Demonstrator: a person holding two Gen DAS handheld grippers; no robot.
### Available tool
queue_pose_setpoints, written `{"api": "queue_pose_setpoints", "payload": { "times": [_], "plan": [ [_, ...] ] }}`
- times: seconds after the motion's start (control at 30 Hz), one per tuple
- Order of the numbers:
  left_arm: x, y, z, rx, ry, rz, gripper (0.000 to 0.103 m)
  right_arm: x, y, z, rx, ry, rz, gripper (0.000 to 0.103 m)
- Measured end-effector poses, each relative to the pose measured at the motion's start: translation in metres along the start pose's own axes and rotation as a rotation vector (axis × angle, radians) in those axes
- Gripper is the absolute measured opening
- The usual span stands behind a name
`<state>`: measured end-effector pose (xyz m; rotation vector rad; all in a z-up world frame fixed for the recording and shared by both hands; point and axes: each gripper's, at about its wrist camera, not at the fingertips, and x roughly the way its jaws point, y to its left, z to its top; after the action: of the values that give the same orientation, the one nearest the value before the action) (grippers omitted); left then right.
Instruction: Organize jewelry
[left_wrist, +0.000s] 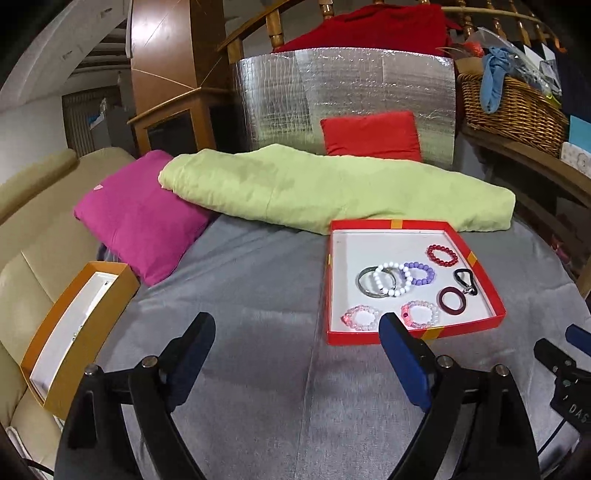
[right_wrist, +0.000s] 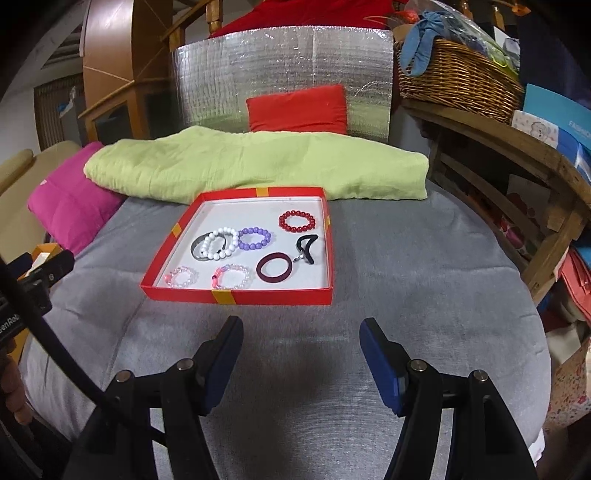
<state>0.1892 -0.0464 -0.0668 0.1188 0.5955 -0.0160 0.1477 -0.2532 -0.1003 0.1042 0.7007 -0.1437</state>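
A shallow red tray (left_wrist: 417, 336) (right_wrist: 280, 297) lies on the grey cover and holds several bracelets. Among them are a red bead one (left_wrist: 442, 246) (right_wrist: 296, 212), a purple one (left_wrist: 419, 265) (right_wrist: 255, 231), a white one (left_wrist: 391, 264) (right_wrist: 225, 230), a maroon ring (left_wrist: 442, 301) (right_wrist: 260, 271) and a black hair tie (left_wrist: 458, 273) (right_wrist: 312, 254). My left gripper (left_wrist: 297, 321) hovers open to the left of the tray, its right finger overlapping the tray's near edge. My right gripper (right_wrist: 302, 325) stands open just short of the tray's front wall. Neither gripper holds anything.
An open orange box (left_wrist: 92, 332) sits on the beige sofa (left_wrist: 37, 221) at the left. A green blanket (left_wrist: 314, 188) and a magenta cushion (left_wrist: 140, 218) lie behind the tray. At the right, a wicker basket (right_wrist: 458, 77) rests on a wooden shelf (right_wrist: 517, 147).
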Motion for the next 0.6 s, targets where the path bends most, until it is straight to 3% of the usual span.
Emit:
{"api": "queue_pose_setpoints", "payload": {
  "times": [0.23, 0.6],
  "plan": [
    [0.007, -0.005, -0.001, 0.036, 0.002, 0.001, 0.09, 0.019, 0.002, -0.003, 0.021, 0.052, -0.006, 0.069],
    [0.011, 0.004, -0.001, -0.011, 0.012, -0.011, 0.09, 0.022, 0.005, -0.002, 0.022, 0.033, -0.024, 0.069]
  ]
}}
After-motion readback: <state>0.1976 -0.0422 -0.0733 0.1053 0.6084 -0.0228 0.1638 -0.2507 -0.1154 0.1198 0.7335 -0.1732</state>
